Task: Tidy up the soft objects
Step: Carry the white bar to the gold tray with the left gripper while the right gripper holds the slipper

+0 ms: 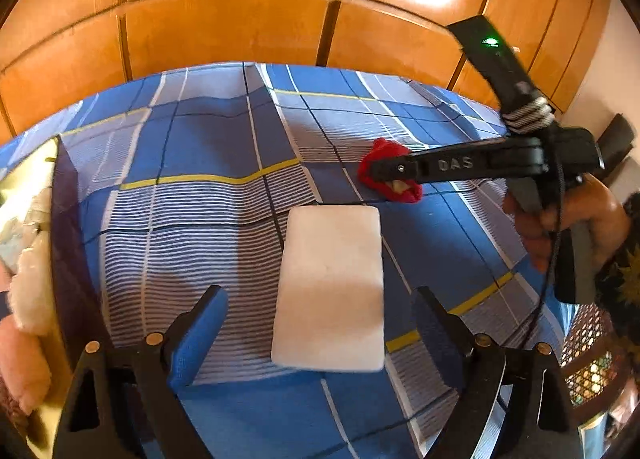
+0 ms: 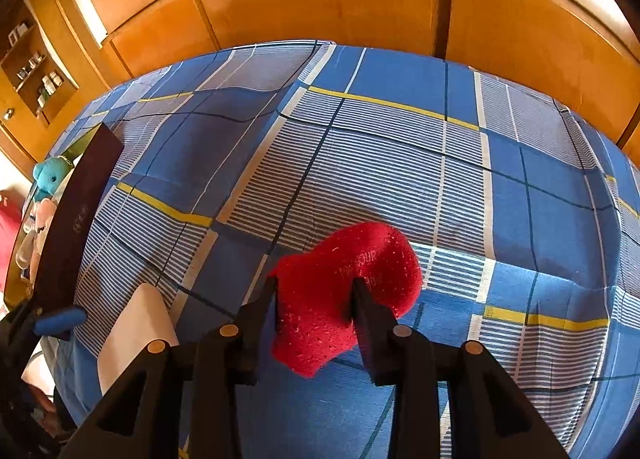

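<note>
Right gripper (image 2: 316,295): jaws narrowed, pinching red sponge (image 2: 344,291) at lower centre, apparently just above blue checked bedsheet (image 2: 400,163); left gripper (image 1: 320,323): jaws wide, empty, white foam block (image 1: 332,287) lying between them

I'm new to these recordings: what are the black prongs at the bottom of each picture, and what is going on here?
Each picture comes from a camera mounted on a hand-held two-finger gripper, looking along its fingers; a person holds one in each hand. In the left-hand view, the left gripper stands open around a white rectangular foam block lying on the blue checked bedsheet. In the right-hand view, the right gripper pinches a red soft sponge piece. The left view also shows the right gripper from the side. At the left edge, a dark-walled box holds plush toys.
</note>
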The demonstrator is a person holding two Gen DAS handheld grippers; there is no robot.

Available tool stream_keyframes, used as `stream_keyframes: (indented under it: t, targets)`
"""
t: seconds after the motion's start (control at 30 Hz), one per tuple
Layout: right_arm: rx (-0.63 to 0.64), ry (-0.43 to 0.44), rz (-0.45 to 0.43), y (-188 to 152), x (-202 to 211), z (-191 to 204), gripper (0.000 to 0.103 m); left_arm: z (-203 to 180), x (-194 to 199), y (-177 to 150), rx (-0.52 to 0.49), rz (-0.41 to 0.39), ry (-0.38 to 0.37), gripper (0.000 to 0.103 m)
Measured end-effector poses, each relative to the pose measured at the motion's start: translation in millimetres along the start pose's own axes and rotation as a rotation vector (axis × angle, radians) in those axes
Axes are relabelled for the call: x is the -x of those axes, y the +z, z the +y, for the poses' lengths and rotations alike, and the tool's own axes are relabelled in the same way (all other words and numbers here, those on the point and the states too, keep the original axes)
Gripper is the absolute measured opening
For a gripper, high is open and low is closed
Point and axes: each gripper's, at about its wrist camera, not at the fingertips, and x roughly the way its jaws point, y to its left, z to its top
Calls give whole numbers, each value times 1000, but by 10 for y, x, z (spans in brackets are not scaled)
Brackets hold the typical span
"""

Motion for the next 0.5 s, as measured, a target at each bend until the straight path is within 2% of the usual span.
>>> stream_keyframes:
  t: [0.1,0.17,0.23,0.37,0.5]
  targets:
    - [4,-6,2,3,-3,7,35,21,-78,49,5,23,-8,90]
    - [13,-13,2,3,-9,22,35,28,-168,78,-2,49,-15,83]
    - [20,-17,1,2,-10,30,35,42,-230,81,2,76,-34,57]
    - [32,-22,-2,3,-25,45,36,3,-206,47,5,60,-40,56]
    - [60,-36,-9,-16,-43,78,36,7,-107,23,29,26,5,56]
